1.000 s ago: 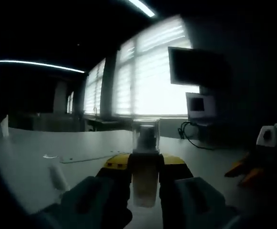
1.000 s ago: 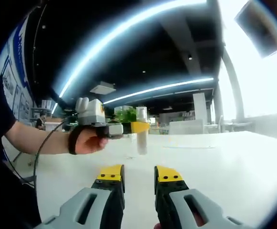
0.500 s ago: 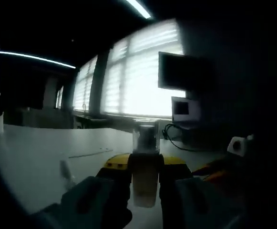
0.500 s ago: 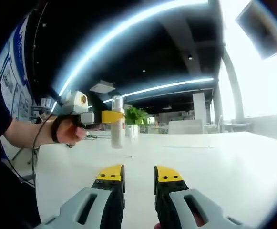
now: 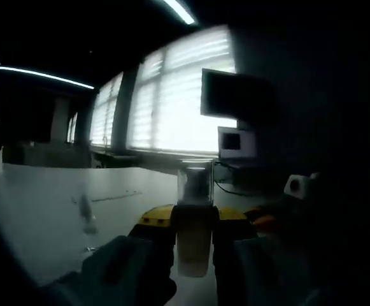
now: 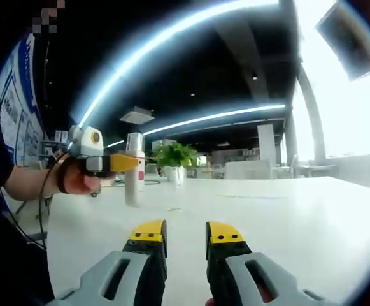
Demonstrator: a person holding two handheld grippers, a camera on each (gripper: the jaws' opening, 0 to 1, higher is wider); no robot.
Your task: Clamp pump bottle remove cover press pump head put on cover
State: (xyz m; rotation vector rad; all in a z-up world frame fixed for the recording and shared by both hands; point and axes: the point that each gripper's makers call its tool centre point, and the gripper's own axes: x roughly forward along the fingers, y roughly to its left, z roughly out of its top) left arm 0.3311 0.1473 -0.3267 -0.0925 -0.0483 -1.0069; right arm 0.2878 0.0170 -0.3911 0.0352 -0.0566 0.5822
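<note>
Left gripper [image 5: 194,223]: clamps pale cylindrical pump bottle [image 5: 193,242], clear plastic cover [image 5: 195,182] on.
Right gripper [image 6: 186,239]: parted, empty.
Progress: 1 step done, 3 left.

The left gripper view looks close along its jaws at the pump bottle [image 5: 193,220], facing the bright windows [image 5: 172,95]. The right gripper view looks low across the white table [image 6: 286,217], with that same bottle [image 6: 134,171] farther off to its left.

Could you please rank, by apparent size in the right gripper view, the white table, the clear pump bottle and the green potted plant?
1. White table.
2. Clear pump bottle, held in the left tongs.
3. Green potted plant, though it stands farther away, so its true size is unsure.
</note>
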